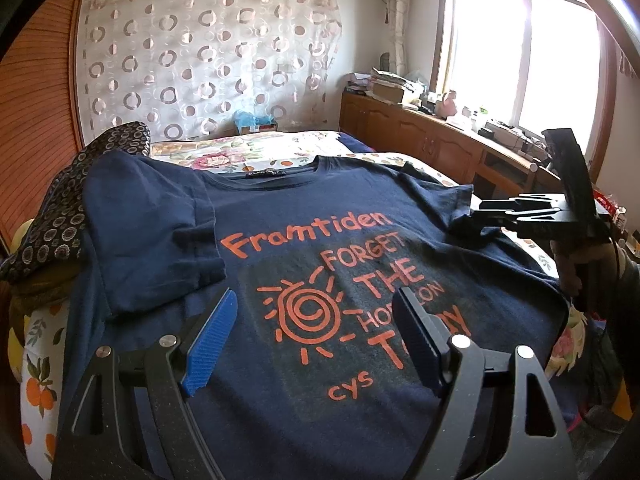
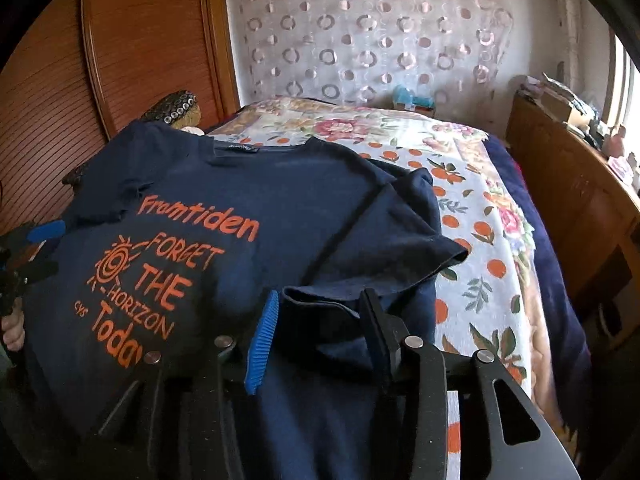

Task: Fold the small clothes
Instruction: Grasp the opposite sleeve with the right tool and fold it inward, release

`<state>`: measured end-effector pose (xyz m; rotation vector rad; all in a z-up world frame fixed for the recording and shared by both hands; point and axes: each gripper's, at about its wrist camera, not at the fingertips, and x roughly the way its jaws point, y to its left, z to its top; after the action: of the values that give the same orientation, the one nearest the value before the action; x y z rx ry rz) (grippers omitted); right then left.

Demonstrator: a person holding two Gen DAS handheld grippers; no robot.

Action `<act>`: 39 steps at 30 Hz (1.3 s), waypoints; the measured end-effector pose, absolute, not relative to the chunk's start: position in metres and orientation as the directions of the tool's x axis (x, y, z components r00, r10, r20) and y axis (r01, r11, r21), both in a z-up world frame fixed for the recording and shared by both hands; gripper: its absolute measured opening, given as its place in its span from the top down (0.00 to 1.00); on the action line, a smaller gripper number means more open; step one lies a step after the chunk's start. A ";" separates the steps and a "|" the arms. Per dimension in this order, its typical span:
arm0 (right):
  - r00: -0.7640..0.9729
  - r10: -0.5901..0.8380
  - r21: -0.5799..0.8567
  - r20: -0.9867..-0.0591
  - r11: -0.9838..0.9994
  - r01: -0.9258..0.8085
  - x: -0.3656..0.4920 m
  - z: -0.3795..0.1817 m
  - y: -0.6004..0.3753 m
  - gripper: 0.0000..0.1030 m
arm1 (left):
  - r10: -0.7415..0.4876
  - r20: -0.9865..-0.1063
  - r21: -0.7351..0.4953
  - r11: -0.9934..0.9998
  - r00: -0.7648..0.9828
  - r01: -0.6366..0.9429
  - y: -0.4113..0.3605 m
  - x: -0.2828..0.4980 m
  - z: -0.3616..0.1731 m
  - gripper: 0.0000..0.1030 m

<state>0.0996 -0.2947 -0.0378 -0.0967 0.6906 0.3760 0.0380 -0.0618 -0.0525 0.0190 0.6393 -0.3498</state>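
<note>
- On the bed [image 2: 472, 216], over a bedspread printed with oranges and flowers, a navy T-shirt [image 1: 280, 208] lies face up; its orange print reads "Framtiden" and "FORGET THE HORIZON Today", beside a spiral sun.
- One sleeve [image 1: 160, 232] is already folded inward over the chest, just beside the word "Framtiden".
- Left tongs [image 1: 316, 340] hover over the lower part of the print, with their jaws standing wide apart and nothing between them.
- Right tongs [image 2: 320, 340] are at the other sleeve [image 2: 400, 240], which is rumpled and partly lifted. A fold of its hem sits between the blue pad and the black pad, but the jaws are partly open and one cannot tell whether the pads press on it.
- From the left wrist view, the right tongs appear at the right edge, at the tip of that sleeve.
- A dark patterned cloth [image 1: 64, 216] lies at the far left shoulder of the shirt, near the wooden wardrobe [image 2: 132, 48].
- A wooden cabinet [image 1: 420, 140] stands under the window [image 1: 520, 48], and a curtain with circles [image 1: 208, 52] hangs behind the bed.
</note>
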 end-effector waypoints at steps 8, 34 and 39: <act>0.757 0.249 0.072 -0.604 0.963 -0.260 0.103 -0.023 -0.328 0.57 | -0.317 -0.582 -0.098 0.941 0.749 0.323 -0.061 0.037 -0.053 0.22; 0.686 0.455 0.221 -0.567 0.887 -0.406 0.187 0.004 -0.259 0.60 | -0.318 -0.599 -0.118 0.943 0.735 0.312 -0.060 0.038 -0.059 0.22; 0.720 0.393 0.129 -0.571 0.910 -0.394 0.171 -0.005 -0.270 0.60 | -0.322 -0.597 -0.128 0.942 0.735 0.309 -0.060 0.038 -0.059 0.22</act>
<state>0.1714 -0.2701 -0.0053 -0.0014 0.6311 0.4348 0.0378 -0.0598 -0.0587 -0.0206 0.6598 -0.3470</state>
